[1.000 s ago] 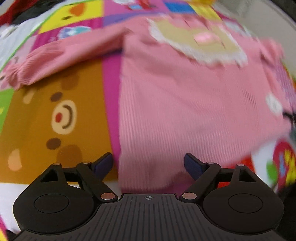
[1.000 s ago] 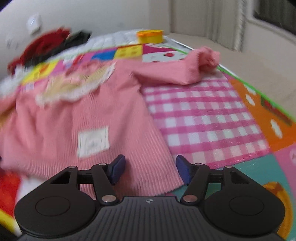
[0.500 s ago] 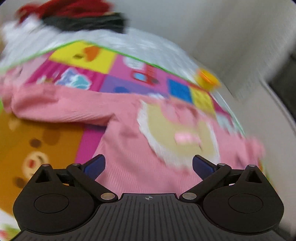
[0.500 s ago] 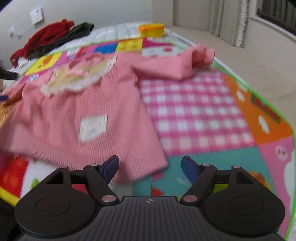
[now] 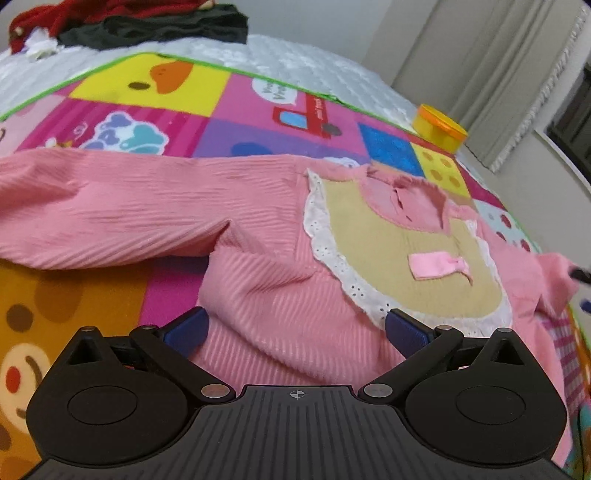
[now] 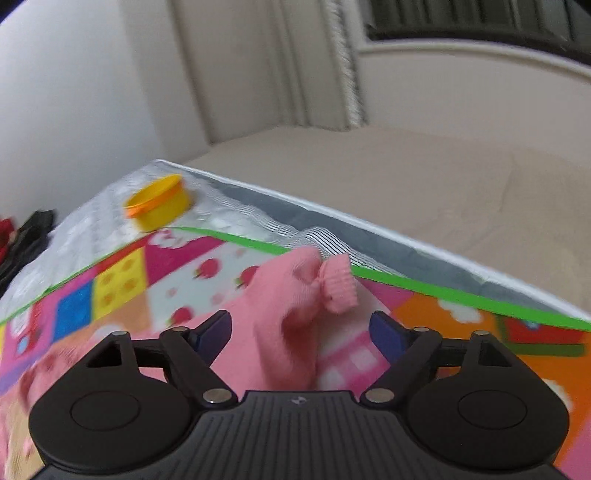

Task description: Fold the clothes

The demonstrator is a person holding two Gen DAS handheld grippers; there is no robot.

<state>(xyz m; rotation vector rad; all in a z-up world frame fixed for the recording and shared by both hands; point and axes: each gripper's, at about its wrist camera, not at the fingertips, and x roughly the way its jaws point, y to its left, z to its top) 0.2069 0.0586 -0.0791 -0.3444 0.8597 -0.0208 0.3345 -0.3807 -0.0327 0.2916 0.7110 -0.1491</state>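
Observation:
A pink ribbed child's sweater (image 5: 266, 280) with a tan lace-edged bib and pink bow lies flat on a colourful patchwork mat (image 5: 155, 85). One sleeve (image 5: 110, 214) stretches out to the left. My left gripper (image 5: 295, 326) is open low over the sweater's chest, below the armpit, holding nothing. In the right wrist view the other sleeve (image 6: 284, 314) lies with its ribbed cuff (image 6: 340, 284) near the mat's green edge. My right gripper (image 6: 301, 332) is open with its fingers on either side of that sleeve, not closed on it.
A yellow tub with an orange rim (image 5: 439, 131) sits on the white quilted mattress (image 5: 295, 59) beyond the mat; it also shows in the right wrist view (image 6: 159, 205). Red and black clothes (image 5: 129, 26) are piled at the far end. The mattress edge (image 6: 406, 240) drops to a beige floor.
Both grippers moved from the sweater's hem up toward its top. The left now hovers at the chest; the right swung to the right sleeve near the cuff. Both stayed open.

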